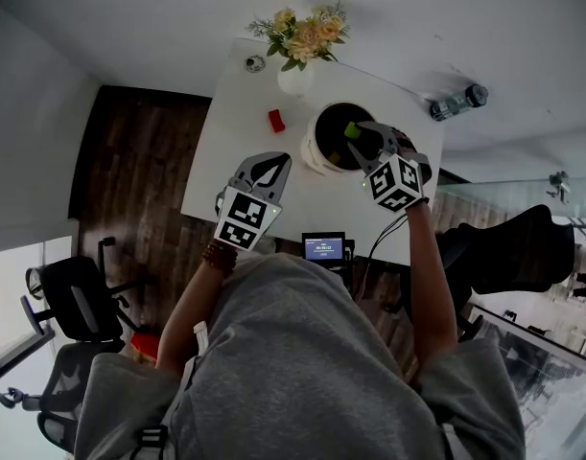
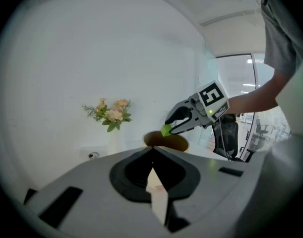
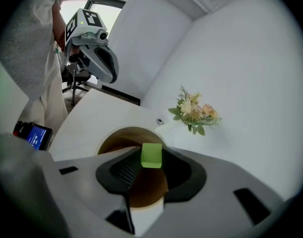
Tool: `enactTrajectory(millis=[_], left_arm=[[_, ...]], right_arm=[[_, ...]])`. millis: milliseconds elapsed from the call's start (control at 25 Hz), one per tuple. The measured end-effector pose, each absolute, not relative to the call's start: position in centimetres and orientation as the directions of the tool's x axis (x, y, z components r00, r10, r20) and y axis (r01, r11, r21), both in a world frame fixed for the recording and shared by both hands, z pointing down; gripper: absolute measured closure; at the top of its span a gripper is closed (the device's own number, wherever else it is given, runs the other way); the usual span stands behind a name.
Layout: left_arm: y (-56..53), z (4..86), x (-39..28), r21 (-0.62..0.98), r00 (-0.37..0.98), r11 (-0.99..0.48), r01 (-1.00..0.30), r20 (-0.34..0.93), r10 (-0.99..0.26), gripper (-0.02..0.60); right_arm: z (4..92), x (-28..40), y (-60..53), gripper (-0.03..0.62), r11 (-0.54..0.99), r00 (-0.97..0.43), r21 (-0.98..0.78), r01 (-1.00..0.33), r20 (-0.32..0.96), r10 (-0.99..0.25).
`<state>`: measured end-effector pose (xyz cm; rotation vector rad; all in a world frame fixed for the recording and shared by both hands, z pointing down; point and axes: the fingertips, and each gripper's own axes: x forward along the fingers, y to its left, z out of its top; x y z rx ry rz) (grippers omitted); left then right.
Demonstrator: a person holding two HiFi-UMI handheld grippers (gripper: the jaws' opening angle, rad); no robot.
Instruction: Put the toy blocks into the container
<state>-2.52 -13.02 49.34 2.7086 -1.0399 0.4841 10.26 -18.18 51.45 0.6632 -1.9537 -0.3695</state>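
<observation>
Right tongs (image 1: 360, 140): jaws wide apart but clamped on a small green cube-shaped plastic toy block (image 3: 151, 155), pinched right at the tips. Tongs tilt downward.
Green block: between right tongs' tips, directly over the mouth of the round white container w/ dark inside (image 1: 310, 153). Not touching rim.
Left tongs (image 2: 152, 155): fully closed, nothing in them. Hanging over the white table (image 1: 233, 166), container off to their right.
Red block: small red toy block (image 1: 276, 120) lies on table ahead of left tongs' tips, apart from them, to the left of right tongs. Not yet in.
Step in hand (my read): drop green block into container.
How to do it well: keep block centred over the opening, away from the near rim. Probably lower tips a bit so it doesn't bounce out. Spread jaws evenly so neither pad drags block sideways, then lift straight up.
Risk: block sits only at the tips, so a twist could flick it onto table.
Left to do: red block, likely for the free left tongs.
</observation>
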Motion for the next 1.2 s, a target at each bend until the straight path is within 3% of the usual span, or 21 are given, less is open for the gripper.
enactTrajectory(millis=[1200], left_arm=[[-13.67, 50.05, -2.74, 0.068, 0.686, -0.721, -0.689, 0.383, -0.619, 0.575]], right_arm=[[51.26, 9.77, -18.5, 0.459, 0.8, -0.389, 0.495, -0.339, 0.701, -0.598]])
